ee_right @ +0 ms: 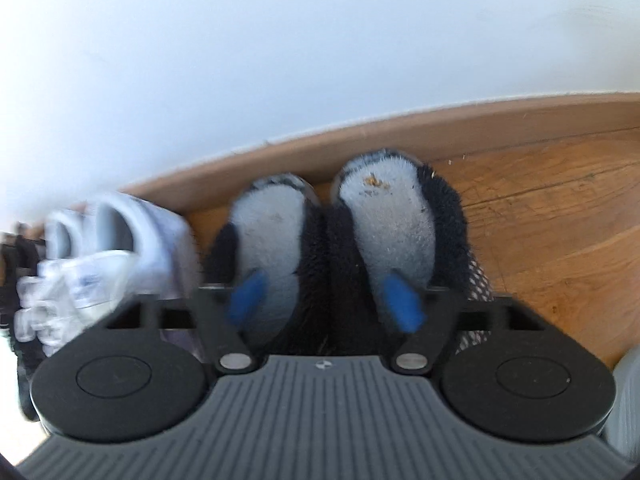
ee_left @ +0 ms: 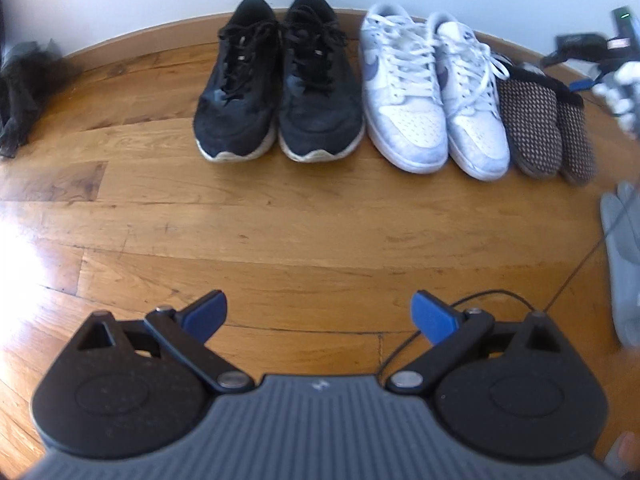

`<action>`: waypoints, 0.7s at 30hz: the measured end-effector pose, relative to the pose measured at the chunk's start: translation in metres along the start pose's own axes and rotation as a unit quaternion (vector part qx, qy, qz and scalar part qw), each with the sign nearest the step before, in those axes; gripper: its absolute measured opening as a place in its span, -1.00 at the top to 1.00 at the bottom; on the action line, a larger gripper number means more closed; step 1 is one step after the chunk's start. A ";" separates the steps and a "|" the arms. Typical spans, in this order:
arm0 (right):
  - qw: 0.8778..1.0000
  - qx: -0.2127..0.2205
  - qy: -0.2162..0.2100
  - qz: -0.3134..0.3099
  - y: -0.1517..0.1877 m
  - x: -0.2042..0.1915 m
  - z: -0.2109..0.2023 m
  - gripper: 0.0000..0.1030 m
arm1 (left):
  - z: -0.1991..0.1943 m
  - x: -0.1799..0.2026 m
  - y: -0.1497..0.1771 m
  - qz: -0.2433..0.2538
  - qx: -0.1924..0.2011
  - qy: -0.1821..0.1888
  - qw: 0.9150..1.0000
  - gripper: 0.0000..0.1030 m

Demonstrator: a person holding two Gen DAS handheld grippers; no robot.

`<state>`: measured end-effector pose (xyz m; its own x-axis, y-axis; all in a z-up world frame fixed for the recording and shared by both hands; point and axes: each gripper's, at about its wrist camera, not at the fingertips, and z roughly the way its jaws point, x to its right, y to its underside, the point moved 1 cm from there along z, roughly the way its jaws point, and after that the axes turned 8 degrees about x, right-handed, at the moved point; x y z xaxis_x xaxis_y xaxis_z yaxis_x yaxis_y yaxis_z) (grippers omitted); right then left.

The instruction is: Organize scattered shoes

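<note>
In the left wrist view three pairs stand in a row against the white wall: black sneakers [ee_left: 276, 84], white sneakers with blue logos [ee_left: 432, 92], and brown checked slippers [ee_left: 548, 120]. My left gripper [ee_left: 318, 316] is open and empty, well back from the row over bare floor. In the right wrist view my right gripper [ee_right: 326, 296] is open right above the two slippers [ee_right: 348, 224], one blue fingertip over each fleece-lined opening; whether the fingertips touch the slippers is unclear. The white sneakers [ee_right: 112, 240] sit blurred to their left.
The floor is wooden planks [ee_left: 280, 232] with a wooden baseboard [ee_right: 480, 120] under the wall. A dark cloth bundle [ee_left: 24, 88] lies at the far left. A grey object [ee_left: 624, 248] and a thin cable lie at the right; dark equipment [ee_left: 588, 48] stands beyond the slippers.
</note>
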<state>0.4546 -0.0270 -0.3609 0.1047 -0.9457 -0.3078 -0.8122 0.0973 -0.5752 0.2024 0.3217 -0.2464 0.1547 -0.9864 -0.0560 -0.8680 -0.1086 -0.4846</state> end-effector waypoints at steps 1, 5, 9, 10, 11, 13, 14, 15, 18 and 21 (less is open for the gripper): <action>1.000 -0.001 -0.015 -0.010 0.001 0.001 -0.017 -0.53 | -0.003 0.003 -0.002 0.005 0.002 -0.001 1.000 -0.94; 0.996 -0.038 -0.057 -0.060 0.015 0.021 -0.084 -0.53 | -0.015 0.016 -0.011 0.025 0.015 -0.005 1.000 -0.94; 0.992 -0.086 -0.044 -0.083 0.049 0.067 -0.130 -0.53 | -0.027 0.036 -0.022 0.056 0.031 -0.007 0.998 -0.94; 0.991 -0.099 -0.035 -0.084 0.059 0.080 -0.133 -0.53 | -0.029 0.045 -0.028 0.068 0.037 -0.006 0.997 -0.94; 0.990 -0.109 -0.023 -0.083 0.069 0.093 -0.136 -0.53 | -0.031 0.054 -0.033 0.079 0.042 -0.004 0.996 -0.94; 0.989 -0.130 -0.002 -0.069 0.092 0.124 -0.138 -0.52 | -0.031 0.068 -0.039 0.096 0.046 0.003 0.994 -0.94; 0.989 -0.134 0.003 -0.061 0.098 0.133 -0.140 -0.52 | -0.030 0.080 -0.040 0.108 0.050 0.013 0.993 -0.94; 0.989 -0.138 0.012 -0.055 0.109 0.146 -0.139 -0.52 | -0.029 0.082 -0.038 0.114 0.052 0.017 0.992 -0.94; 0.987 -0.128 0.039 -0.091 0.130 0.165 -0.132 -0.52 | -0.028 0.118 -0.043 0.143 0.068 0.043 0.987 -0.94; 0.978 -0.148 0.050 -0.139 0.144 0.180 -0.115 -0.52 | -0.029 0.146 -0.046 0.149 0.079 0.072 0.983 -0.94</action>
<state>0.2903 -0.2188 -0.4122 0.3008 -0.9497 -0.0866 -0.8926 -0.2484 -0.3763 0.2514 0.1790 -0.2068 -0.1725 -0.9802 -0.0973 -0.7793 0.1962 -0.5951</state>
